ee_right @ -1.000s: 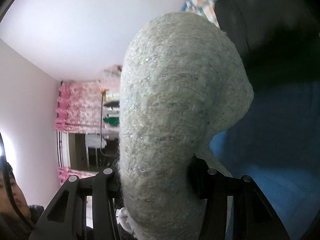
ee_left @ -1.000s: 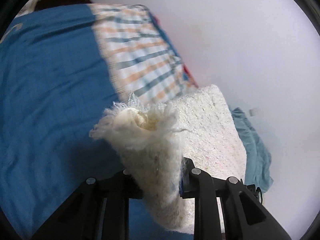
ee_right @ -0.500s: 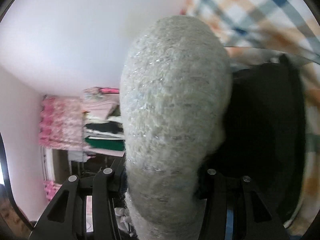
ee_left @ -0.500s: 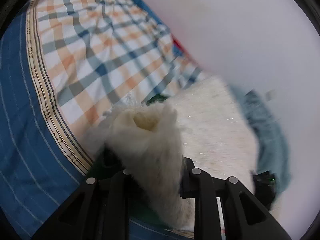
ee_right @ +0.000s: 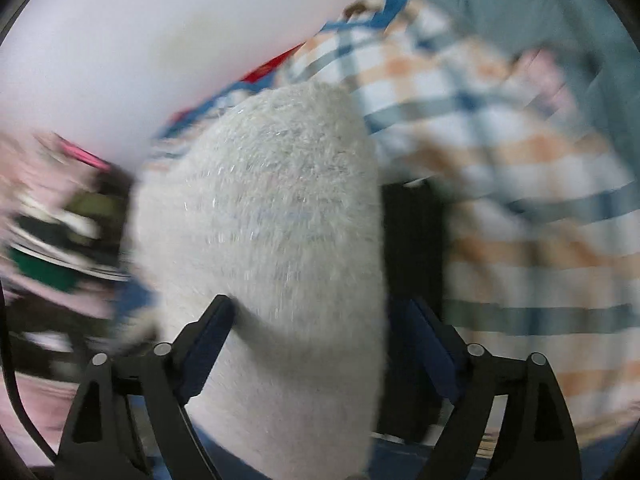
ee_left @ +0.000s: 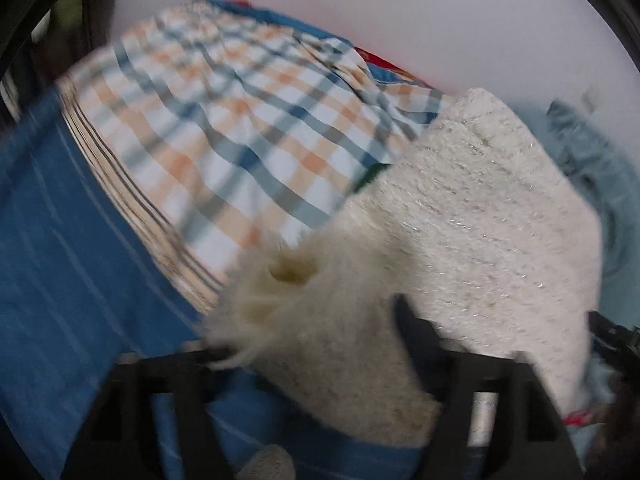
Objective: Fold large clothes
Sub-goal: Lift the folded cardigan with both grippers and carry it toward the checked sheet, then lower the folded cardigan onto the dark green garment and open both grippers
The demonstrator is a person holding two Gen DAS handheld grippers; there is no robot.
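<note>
Cream, fuzzy knit fills both views: the sweater lies on the bed, over the checked quilt and beside the blue sheet. In my left wrist view, the left tool has its jaws opening, with a rolled, frayed end of the sweater between them; its right finger stands just clear of the knit, while the left one is blurred and I cannot tell whether it touches. The sweater's far edge runs straight toward the pale wall, and its right edge borders a light blue garment. Open room lies to the left, across the blue sheet, whose striped border marks the quilt's edge.

In my right wrist view, the right tool also has its jaws opening, and a thick rounded fold of the sweater bulges between them. The left finger meets the knit at its tip; the right finger stands apart from it. A dark folded item lies just right of the fold, on the quilt. A grey-blue garment occupies the upper right corner. To the left, blurred clutter of pink, green and black crowds the margin, so free room there is slight; the quilt to the right is broader.
</note>
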